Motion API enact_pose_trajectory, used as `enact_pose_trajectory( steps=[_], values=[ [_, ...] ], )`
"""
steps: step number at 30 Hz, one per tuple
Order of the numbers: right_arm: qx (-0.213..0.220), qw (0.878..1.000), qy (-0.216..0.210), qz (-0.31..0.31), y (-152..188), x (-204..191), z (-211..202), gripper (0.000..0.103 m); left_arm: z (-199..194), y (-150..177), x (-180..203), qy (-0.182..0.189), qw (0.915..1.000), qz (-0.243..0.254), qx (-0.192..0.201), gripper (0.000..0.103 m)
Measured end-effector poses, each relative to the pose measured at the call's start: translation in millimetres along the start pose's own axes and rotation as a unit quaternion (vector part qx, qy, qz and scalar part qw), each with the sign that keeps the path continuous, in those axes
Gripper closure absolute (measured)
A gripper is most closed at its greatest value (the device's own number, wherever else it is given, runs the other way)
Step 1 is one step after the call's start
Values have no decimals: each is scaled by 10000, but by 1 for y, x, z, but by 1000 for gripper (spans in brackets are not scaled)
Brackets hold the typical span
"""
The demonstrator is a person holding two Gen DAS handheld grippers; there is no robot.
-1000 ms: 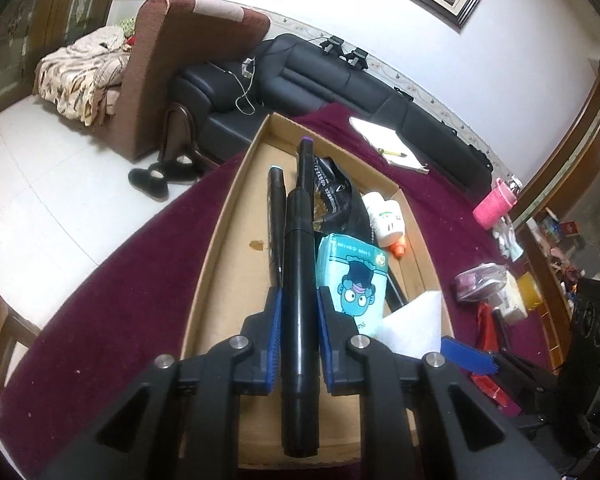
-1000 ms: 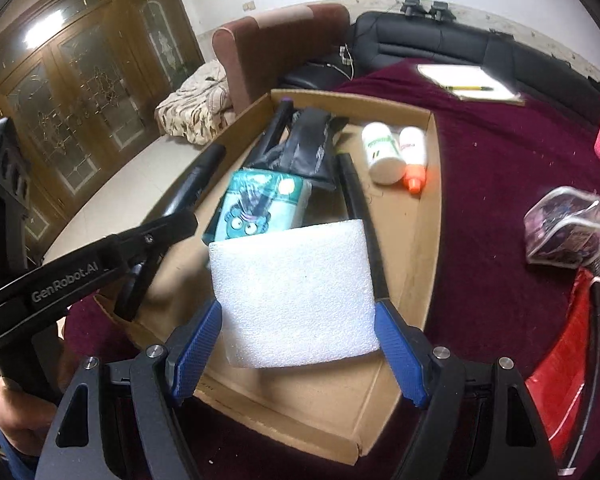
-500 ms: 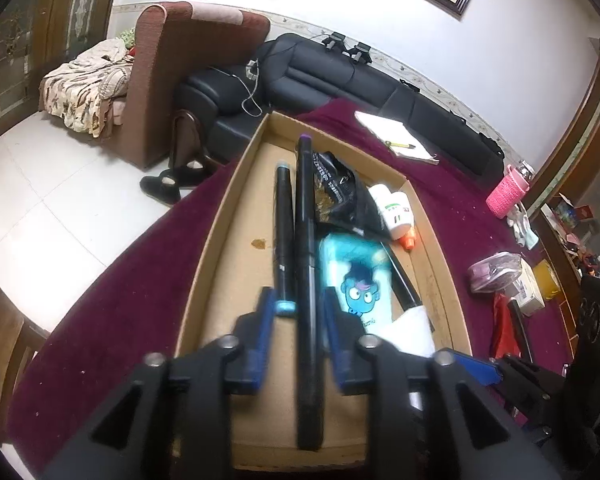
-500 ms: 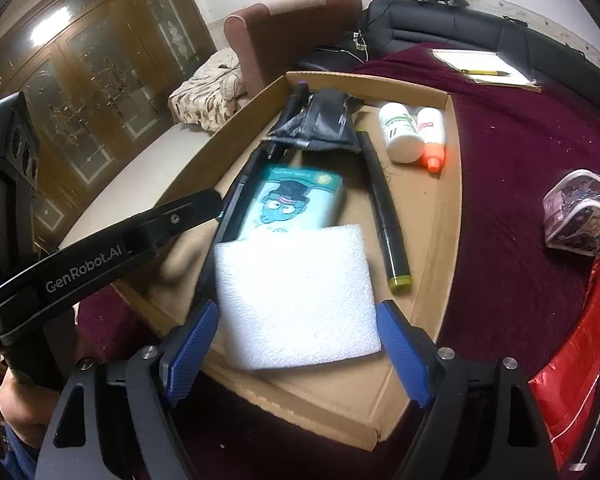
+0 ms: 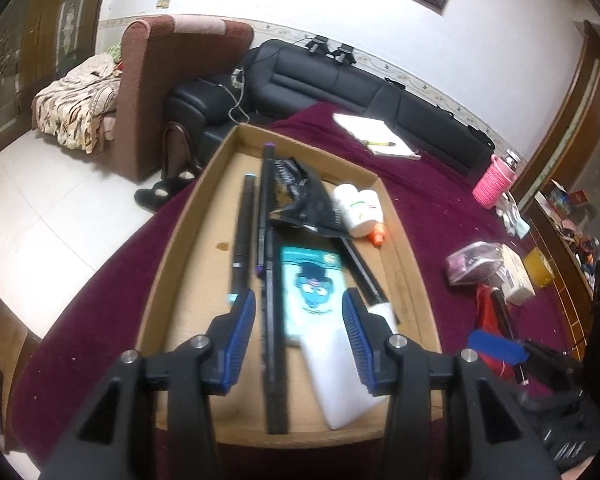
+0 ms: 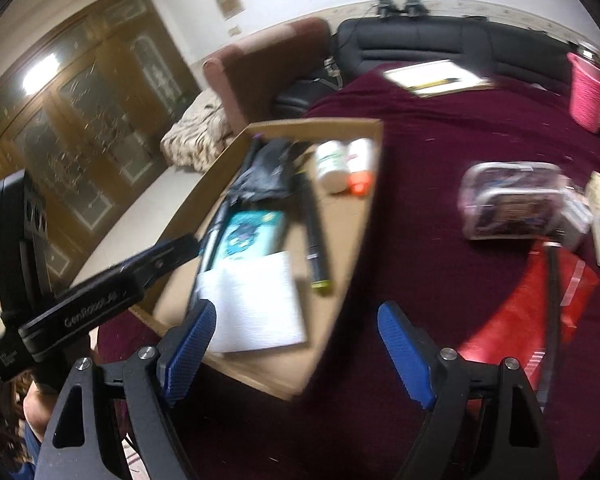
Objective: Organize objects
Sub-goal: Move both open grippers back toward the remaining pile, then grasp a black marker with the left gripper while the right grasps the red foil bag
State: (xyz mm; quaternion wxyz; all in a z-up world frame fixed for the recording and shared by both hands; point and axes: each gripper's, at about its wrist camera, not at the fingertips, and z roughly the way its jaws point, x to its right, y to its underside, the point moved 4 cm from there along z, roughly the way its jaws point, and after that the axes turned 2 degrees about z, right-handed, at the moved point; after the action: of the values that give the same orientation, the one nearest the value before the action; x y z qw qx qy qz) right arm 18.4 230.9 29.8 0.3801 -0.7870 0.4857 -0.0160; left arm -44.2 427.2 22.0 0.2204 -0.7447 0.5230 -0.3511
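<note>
A cardboard tray [image 5: 180, 248] lies on the maroon cloth. My left gripper [image 5: 299, 332] hangs over its near end with the jaws opening. A long black marker [image 5: 274, 340] lies on the tray floor between the fingers, and neither pad presses it. Beside it lie a second marker [image 5: 242, 240], a teal tissue pack [image 5: 312, 284] and a white foam sheet [image 5: 340, 368]. My right gripper [image 6: 296, 354] is open and empty above the tray's near right corner. The foam sheet [image 6: 256, 304] rests in the tray [image 6: 364, 220] ahead of its left finger.
Further in the tray are a black bag [image 5: 300, 204], two white bottles [image 5: 356, 210] and a third marker [image 6: 316, 236]. Right of the tray lie a clear pouch [image 6: 512, 204], a red bag [image 6: 520, 320], a pink cup [image 6: 586, 88] and a notebook [image 6: 436, 74].
My left gripper went from shut on the black marker to open, and the marker now lies in the tray. My right gripper pulled back and swung right, leaving the foam in the tray.
</note>
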Motion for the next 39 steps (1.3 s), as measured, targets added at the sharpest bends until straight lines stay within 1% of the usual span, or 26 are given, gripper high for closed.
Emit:
enact_pose_trajectory(
  steps=[2,7,9,10,12,13,15,16,18,19,21,26,29,31,32,33,34,35,36,37,39],
  values=[
    [136,9998,55,138,-3,17,-15,15,-1,1,10,45,9999,93,-25,59],
    [672,9939,486,728,-11,87,-62,11,-1,6,51,246,9986,441,-142,59],
    [900,9857,859,1134,-7,127,-76,11,2,12,76,423,9967,640,-252,59],
    [957,9812,979,1362,-4,145,-80,11,4,15,88,520,9955,724,-324,59],
    [1052,9702,1007,1938,7,185,-84,11,10,21,112,720,9923,882,-490,59],
    [1065,9668,1033,2082,10,194,-85,11,14,26,128,872,9894,978,-624,59],
    [948,9578,1188,2438,18,219,-82,11,21,35,156,1149,9835,1101,-855,59],
    [919,9554,1136,2565,20,224,-82,11,25,39,169,1259,9806,1161,-948,59],
    [997,9504,903,2804,22,228,-83,11,31,45,190,1384,9770,1227,-1060,59],
    [1020,9496,925,2816,21,227,-85,11,35,48,202,1389,9755,1299,-1109,59],
    [1068,9488,1039,2784,21,224,-89,11,40,52,218,1345,9736,1450,-1140,59],
    [1114,9461,1017,2865,21,229,-91,11,60,62,248,1263,9673,1712,-1381,59],
    [1134,9460,1022,2861,23,229,-93,11,73,68,261,1084,9649,1919,-1429,59],
    [1126,9470,1038,2823,24,228,-93,11,86,72,264,1009,9639,1938,-1518,60],
    [1111,9474,1049,2813,24,227,-92,11,88,73,264,969,9644,1969,-1474,62],
    [1091,9478,1045,2809,24,228,-90,11,89,71,262,861,9669,2018,-1304,77],
    [1069,9482,1035,2806,24,229,-89,11,89,71,258,835,9673,2025,-1282,81],
    [1040,9488,1039,2795,24,228,-88,11,87,70,255,929,9678,1948,-1293,82],
    [982,9505,1064,2750,24,226,-85,11,84,68,248,1063,9689,1798,-1327,87],
    [920,9521,1083,2709,24,225,-82,11,81,67,240,1121,9695,1710,-1349,88],
    [764,9560,1034,2638,24,219,-74,11,72,67,227,1071,9722,1658,-1262,88]
  ],
)
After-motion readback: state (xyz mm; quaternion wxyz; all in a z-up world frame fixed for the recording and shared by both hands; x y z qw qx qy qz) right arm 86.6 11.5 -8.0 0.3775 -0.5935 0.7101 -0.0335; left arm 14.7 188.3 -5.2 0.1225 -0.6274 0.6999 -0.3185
